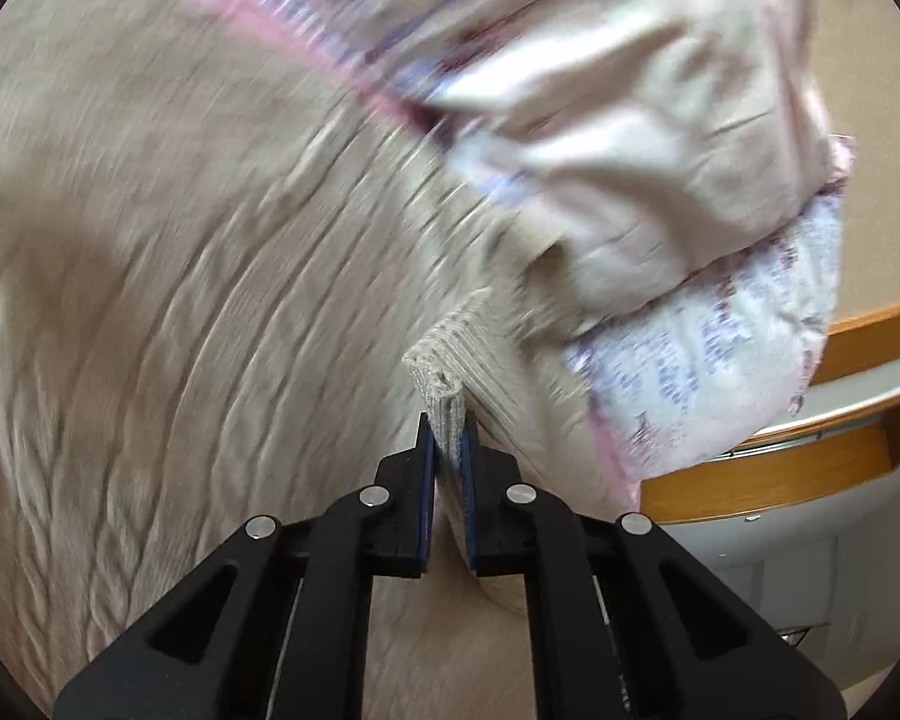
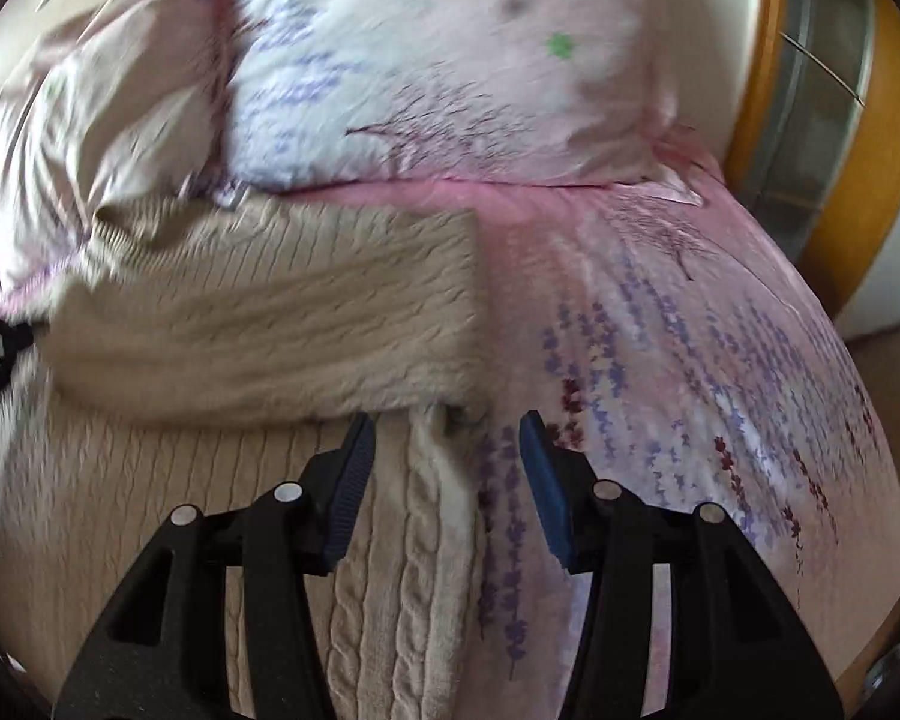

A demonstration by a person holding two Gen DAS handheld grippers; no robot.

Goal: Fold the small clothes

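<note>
A beige cable-knit sweater lies spread on a bed. In the left wrist view my left gripper is shut on a ribbed edge of that sweater, which stands pinched between the blue pads. In the right wrist view the sweater has one part folded across its body. My right gripper hangs open just above the sweater's right edge, where the knit meets the bedsheet. A strip of knit lies below the gap, and the pads do not press on it.
A pink sheet with purple flower print covers the bed. A matching pillow and a crumpled duvet lie beyond the sweater. A wooden bed frame runs along the right. Wooden furniture edges show past the bed.
</note>
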